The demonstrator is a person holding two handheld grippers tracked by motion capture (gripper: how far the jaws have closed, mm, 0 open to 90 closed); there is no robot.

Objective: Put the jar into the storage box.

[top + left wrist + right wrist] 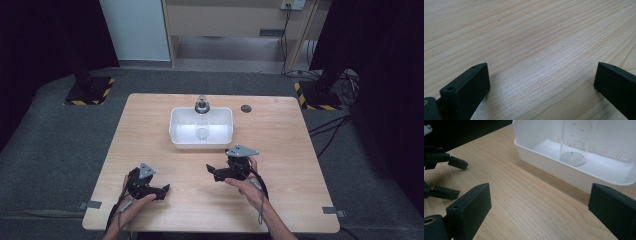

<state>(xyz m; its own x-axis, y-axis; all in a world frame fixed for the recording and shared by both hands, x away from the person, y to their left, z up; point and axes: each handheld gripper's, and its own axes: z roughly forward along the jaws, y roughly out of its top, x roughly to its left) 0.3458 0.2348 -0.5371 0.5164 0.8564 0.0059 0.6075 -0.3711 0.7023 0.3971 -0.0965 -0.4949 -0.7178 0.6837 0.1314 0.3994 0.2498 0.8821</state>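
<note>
Tongs in both hands sit low over the wooden table [280, 150], neither one grasping anything. Seen from the left gripper view, the left gripper [541, 82] has its jaws spread wide, with bare wood grain between them and nothing touching either pad. From the high view it lies near the person's edge of the table, jaws pointing across toward the right gripper [212, 171], which is held a little farther forward. In the right gripper view that gripper is likewise released, jaws far apart over bare wood.

Just ahead of the right gripper's jaws stands a white plastic tub [564, 167], close but not touching. Inside it a clear plastic bottle [574, 142] stands upright, its round base on the tub floor; from above, its neck seems to rise past the far rim, though the glare makes that hard to judge. Beyond the tub, to its right, a small dark round disc [246, 108] lies flat on the wood.
</note>
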